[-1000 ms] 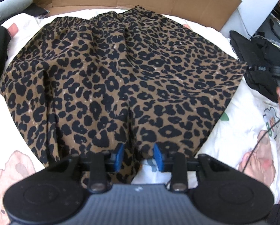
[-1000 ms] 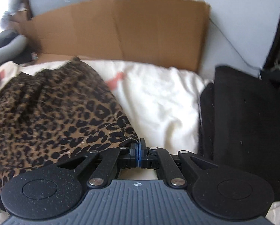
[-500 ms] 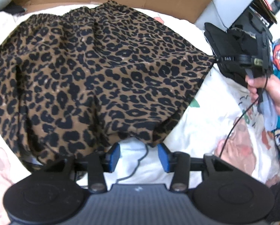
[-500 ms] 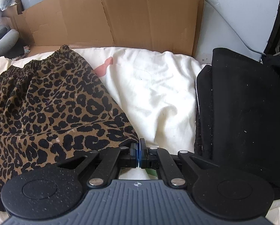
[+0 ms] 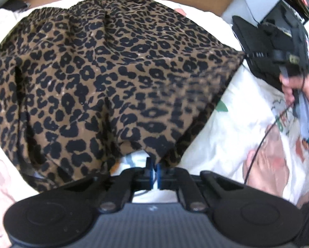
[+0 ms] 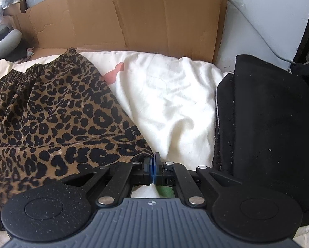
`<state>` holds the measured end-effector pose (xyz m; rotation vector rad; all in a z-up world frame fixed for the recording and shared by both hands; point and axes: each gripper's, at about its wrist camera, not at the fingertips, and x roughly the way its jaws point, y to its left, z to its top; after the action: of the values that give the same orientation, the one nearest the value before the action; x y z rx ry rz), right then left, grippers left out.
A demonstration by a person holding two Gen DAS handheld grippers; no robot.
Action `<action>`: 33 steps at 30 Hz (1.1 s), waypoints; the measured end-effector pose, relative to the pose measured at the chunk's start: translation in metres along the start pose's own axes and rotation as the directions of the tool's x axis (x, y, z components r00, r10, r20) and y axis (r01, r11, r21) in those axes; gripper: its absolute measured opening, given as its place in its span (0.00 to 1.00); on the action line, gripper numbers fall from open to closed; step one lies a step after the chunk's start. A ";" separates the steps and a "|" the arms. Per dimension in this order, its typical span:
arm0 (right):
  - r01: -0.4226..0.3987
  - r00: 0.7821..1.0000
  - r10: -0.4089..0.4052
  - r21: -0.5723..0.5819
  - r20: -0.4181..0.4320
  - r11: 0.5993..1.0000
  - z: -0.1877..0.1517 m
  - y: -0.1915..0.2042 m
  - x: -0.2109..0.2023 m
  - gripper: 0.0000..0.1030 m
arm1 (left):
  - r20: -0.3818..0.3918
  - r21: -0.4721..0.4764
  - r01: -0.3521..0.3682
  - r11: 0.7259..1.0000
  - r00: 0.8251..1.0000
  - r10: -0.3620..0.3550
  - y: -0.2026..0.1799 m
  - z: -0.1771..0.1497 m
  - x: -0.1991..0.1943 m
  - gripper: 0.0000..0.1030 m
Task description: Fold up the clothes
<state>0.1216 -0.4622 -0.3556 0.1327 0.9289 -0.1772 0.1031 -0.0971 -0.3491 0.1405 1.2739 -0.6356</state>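
A leopard-print skirt [image 5: 113,72] lies spread on the white bedsheet [image 5: 233,136], its elastic waistband at the far side. My left gripper [image 5: 153,172] is at the near hem, its jaws closing tight with a pinch of hem fabric between the blue pads. In the right wrist view the skirt [image 6: 51,113] fills the left half. My right gripper [image 6: 153,165] is shut on its right hem corner. The left wrist view also shows that right gripper [image 5: 247,55] at the skirt's stretched right corner, held by a person's hand [image 5: 299,91].
A cardboard sheet [image 6: 144,16] stands behind the bed. A folded black garment [image 6: 268,124] lies right of the skirt, with bare white sheet [image 6: 171,95] between them. A thin black cable [image 5: 261,140] hangs from the right gripper. A grey cushion [image 6: 1,39] sits far left.
The left gripper's jaws, apart in both earlier frames, have closed on the skirt's near hem. The right gripper stays shut on its corner and has barely moved.
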 end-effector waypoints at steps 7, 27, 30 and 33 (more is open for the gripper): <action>0.021 1.000 -0.021 -0.014 0.019 1.000 0.007 0.002 -0.004 0.00 | -0.019 0.117 0.025 0.993 1.000 -0.023 -0.012 -0.003 -0.012 0.03; 0.028 0.999 -0.029 -0.013 -0.046 1.000 -0.002 -0.004 0.008 0.00 | 0.002 -0.254 0.111 0.961 0.993 -0.114 0.054 0.038 -0.010 0.31; 0.027 0.999 -0.028 -0.012 -0.044 1.000 -0.001 -0.004 0.006 0.00 | -0.004 -0.348 0.124 0.929 0.991 -0.134 0.063 0.040 -0.005 0.34; 0.026 0.999 -0.027 -0.019 -0.037 0.999 -0.001 -0.004 0.003 0.00 | 0.002 -0.439 0.148 0.886 0.987 -0.164 0.072 0.040 -0.001 0.44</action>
<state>0.1218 -0.4658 -0.3591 0.1074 0.9699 -0.1914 0.1733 -0.0549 -0.3530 -0.3296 1.4419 -0.4679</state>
